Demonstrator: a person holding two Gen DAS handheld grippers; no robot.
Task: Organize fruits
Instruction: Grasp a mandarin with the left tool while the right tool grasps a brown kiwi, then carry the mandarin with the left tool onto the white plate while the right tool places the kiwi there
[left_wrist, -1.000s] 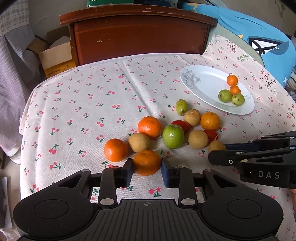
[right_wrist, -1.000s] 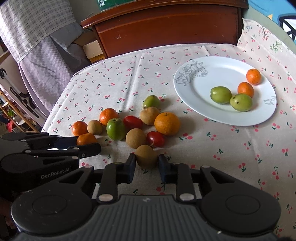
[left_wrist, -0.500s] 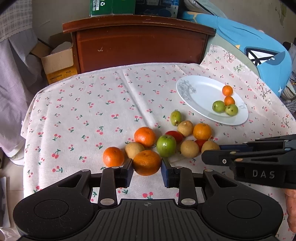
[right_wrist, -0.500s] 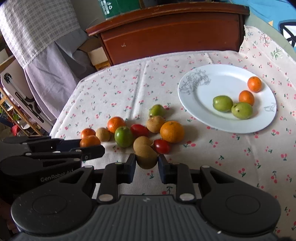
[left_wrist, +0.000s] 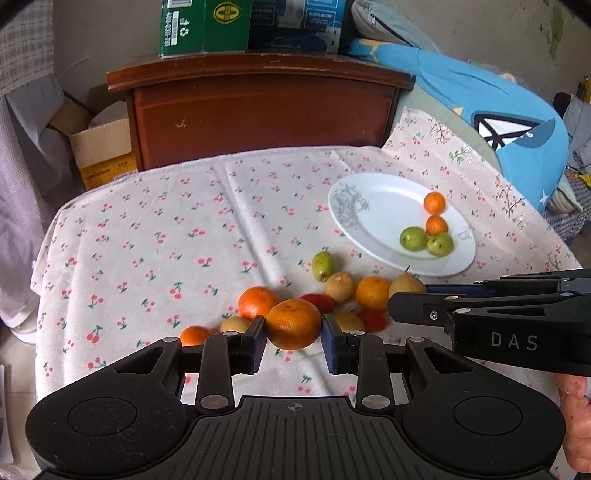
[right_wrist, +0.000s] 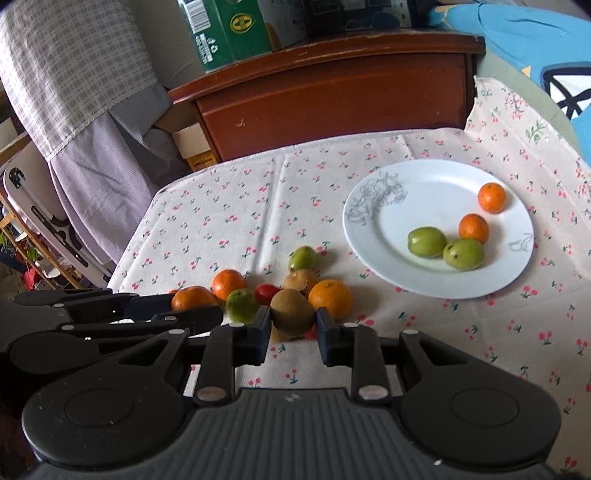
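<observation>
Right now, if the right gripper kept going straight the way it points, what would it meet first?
Probably the loose fruit pile on the tablecloth just beyond the brown fruit that the right gripper holds; depth is unclear.

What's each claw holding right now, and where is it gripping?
Left claw pinches an orange across its sides; right claw pinches a brown fruit the same way.

Table under a cherry-print tablecloth (left_wrist: 155, 236), white plate (right_wrist: 413, 206) toward its right side, loose cluster of fruit (right_wrist: 295, 280) on the cloth just beside the plate's near-left edge: oranges, green, brown and red pieces, some touching.
</observation>
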